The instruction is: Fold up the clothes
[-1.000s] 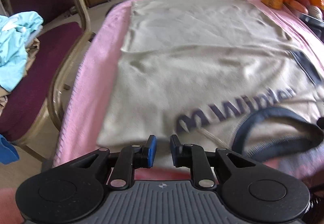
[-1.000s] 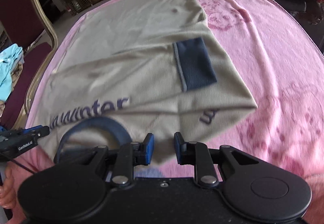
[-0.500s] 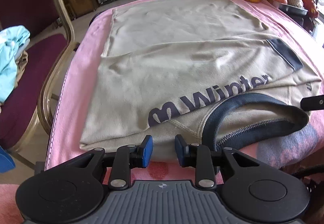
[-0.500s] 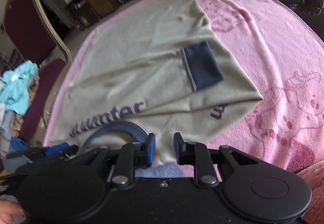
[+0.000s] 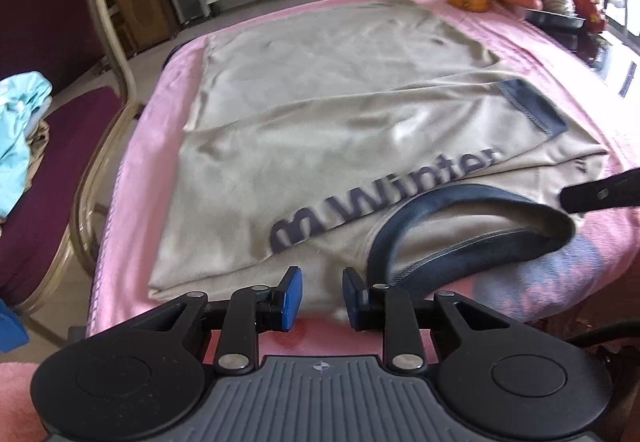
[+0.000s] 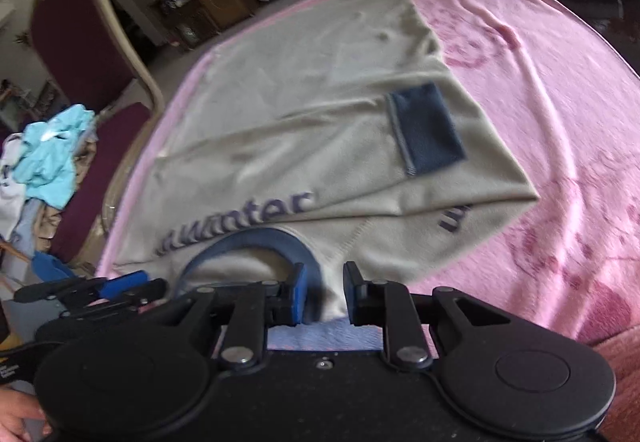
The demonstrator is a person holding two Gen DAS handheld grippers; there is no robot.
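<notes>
The left tongs [image 5: 322, 298] have just been opening then easing narrower; they stand slightly apart over the near shoulder edge of the beige sweatshirt [image 5: 320, 146], pinching nothing. The right tongs [image 6: 324, 292] are equally narrow and empty, just beside the navy collar [image 6: 256, 240]. The sweatshirt lies sleeves-folded on the pink blanket [image 6: 560, 114] covering the table. A good fold probably means gripping both shoulders evenly, lifting together and laying them squarely toward the far hem [image 5: 320, 12].

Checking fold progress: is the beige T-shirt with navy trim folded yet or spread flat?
Partly folded: the beige T-shirt has its navy-cuffed sleeve laid inward across the body; the lower part lies spread flat.
</notes>
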